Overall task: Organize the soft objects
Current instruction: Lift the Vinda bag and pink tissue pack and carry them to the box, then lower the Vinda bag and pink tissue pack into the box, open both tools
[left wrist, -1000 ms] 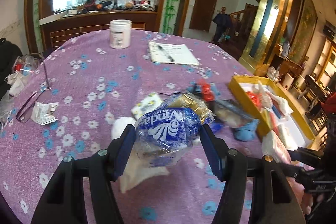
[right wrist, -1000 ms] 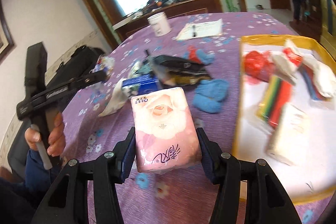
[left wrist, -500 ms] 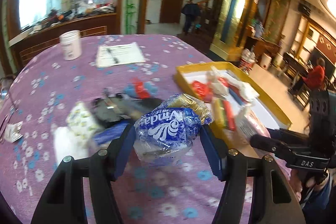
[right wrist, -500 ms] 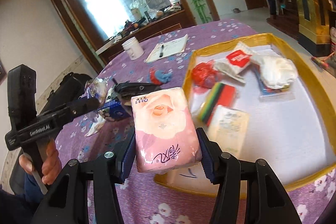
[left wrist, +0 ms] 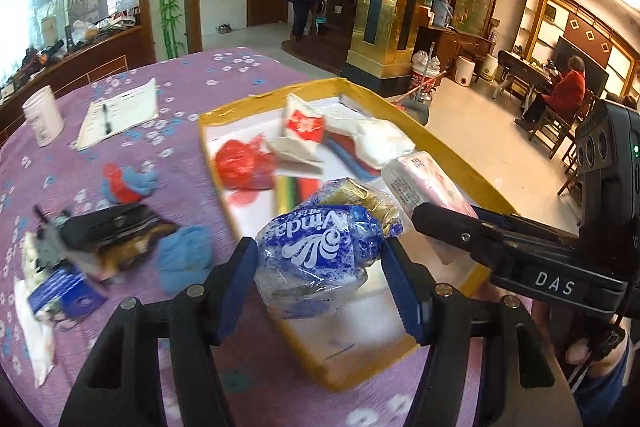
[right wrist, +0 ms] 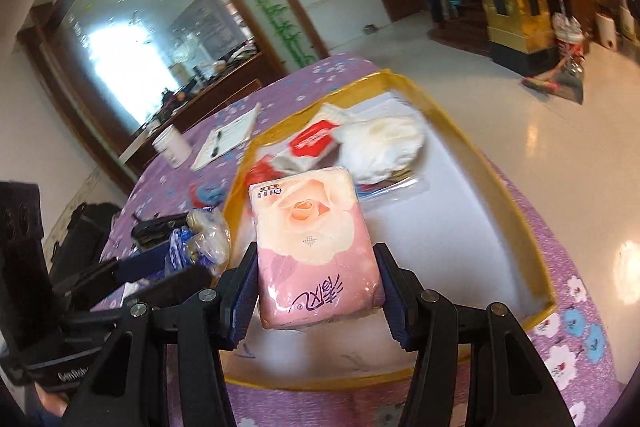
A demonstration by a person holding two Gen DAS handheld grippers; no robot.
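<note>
Landmark: we use the yellow tray (left wrist: 456, 163) on the purple flowered table (left wrist: 192, 75) to say where things are.
Left gripper (left wrist: 320, 275): we pinch the blue tissue bag (left wrist: 312, 259) between our two blue pads. It hangs above the near end of the tray.
Right gripper (right wrist: 316, 287): we pinch the pink tissue pack (right wrist: 316, 247) with the rose on it. Both pads press its sides. It hangs over the near part of the tray.
Both grippers: from the left wrist, we see the pink pack just to the right of the blue bag, above the tray.
Inside the tray: a red crumpled thing (left wrist: 244, 167), a red and white packet (left wrist: 304, 127), a white soft bundle (left wrist: 384, 143) and a striped colourful thing (left wrist: 296, 187). They lie at the far end of the tray.
Left of the tray: a blue soft lump (left wrist: 184, 255) and a dark packet (left wrist: 116, 231) lie near it on the table. A red and blue thing (left wrist: 128, 179) lies a bit further back.
Far from the tray: a white cup (left wrist: 42, 115) and a paper with a pen (left wrist: 120, 111) sit well apart from it, at the far side of the table.
Room: a person in red (left wrist: 560, 95) sits far behind the tray.
</note>
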